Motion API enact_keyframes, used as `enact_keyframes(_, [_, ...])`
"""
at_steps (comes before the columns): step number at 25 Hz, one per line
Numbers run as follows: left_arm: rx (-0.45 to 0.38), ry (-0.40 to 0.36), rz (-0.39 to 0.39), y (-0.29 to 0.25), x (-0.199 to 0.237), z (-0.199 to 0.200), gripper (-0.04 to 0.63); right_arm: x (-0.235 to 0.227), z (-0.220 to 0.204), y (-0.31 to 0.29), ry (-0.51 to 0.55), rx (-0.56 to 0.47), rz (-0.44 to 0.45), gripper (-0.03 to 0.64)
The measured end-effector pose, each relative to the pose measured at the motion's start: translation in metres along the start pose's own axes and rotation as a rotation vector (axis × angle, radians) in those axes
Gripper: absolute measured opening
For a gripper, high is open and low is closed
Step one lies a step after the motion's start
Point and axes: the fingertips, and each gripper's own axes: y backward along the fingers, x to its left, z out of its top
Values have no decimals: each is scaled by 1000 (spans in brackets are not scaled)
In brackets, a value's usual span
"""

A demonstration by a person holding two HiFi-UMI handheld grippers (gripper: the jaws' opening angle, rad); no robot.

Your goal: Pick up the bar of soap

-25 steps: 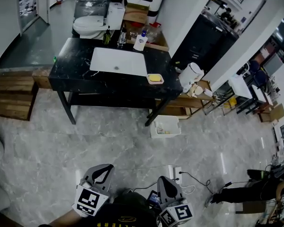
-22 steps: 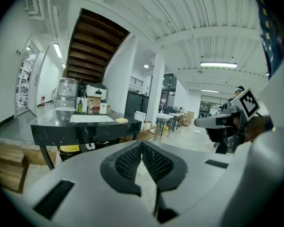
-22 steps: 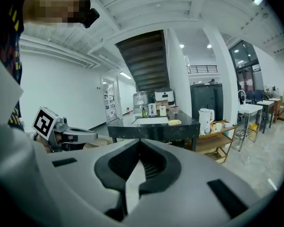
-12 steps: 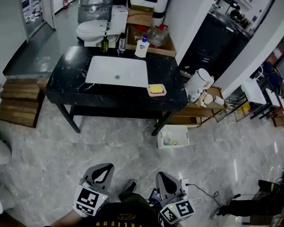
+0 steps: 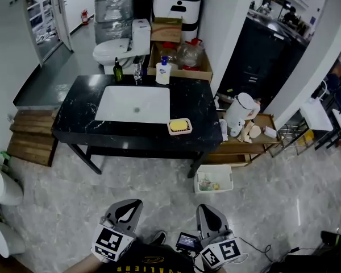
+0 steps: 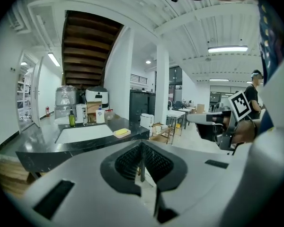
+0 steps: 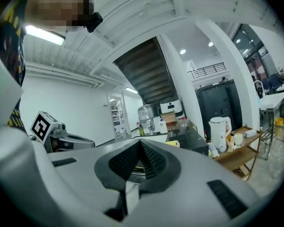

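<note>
Soap dish (image 5: 170, 129) is holding yellow bar of soap (image 5: 180, 125), sitting on worktop (image 5: 74, 118) beside sink (image 5: 133, 104). Left claw (image 5: 128, 209) & right claw (image 5: 207, 216) are hanging clenched, gripping nothing.

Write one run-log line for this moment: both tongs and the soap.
left tongs: shut, empty | right tongs: shut, empty | soap: in dish on counter, right of sink, not yet reached

counter (image 5: 199, 104): black marble, white sink (image 5: 133, 104) set in it | back edge: green bottle (image 5: 117, 71), tap (image 5: 137, 70), white pump bottle (image 5: 162, 73) | behind: toilet (image 5: 116, 49), cardboard box (image 5: 166, 30) | right: white kettle (image 5: 240, 112) on low wooden shelf (image 5: 238, 147) | floor: white bin (image 5: 214, 179), contents possibly scraps | left: wooden steps (image 5: 31, 141)
</note>
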Motion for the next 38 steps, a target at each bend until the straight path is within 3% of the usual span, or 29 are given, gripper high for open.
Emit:
enact_keyframes(3, [-1, -42, -20, -24, -1, 13, 12, -21, 2, -7, -1, -13, -19, 8])
enact_keyframes(8, [27, -37, -50, -65, 9, 17, 12, -56, 4, -30, -4, 4, -68, 8])
enact_keyframes(14, [18, 11, -90, -135, 49, 28, 14, -101, 7, -71, 15, 81, -169, 8])
enact_keyframes(20, [-59, 1, -148, -196, 96, 66, 14, -133, 32, -129, 56, 109, -240, 9])
enact_keyframes(24, [-39, 4, -206, -228, 122, 68, 17, -143, 41, -168, 69, 123, -262, 11])
enact_keyframes(27, [-1, -3, -241, -253, 136, 62, 68, -146, 40, -193, 60, 147, -255, 35])
enact_keyframes(29, [33, -28, -252, -271, 142, 60, 114, -149, 37, -207, 45, 172, -234, 140])
enact_keyframes(32, [96, -111, -284, -296, 141, 53, 156, -157, 35, -221, 36, 187, -208, 144])
enact_keyframes(36, [221, -268, -334, -332, 134, 38, 156, -174, 34, -235, -6, 170, -153, 146])
enact_keyframes(38, [274, -311, -334, -348, 130, 33, 156, -183, 36, -237, -22, 164, -118, 144])
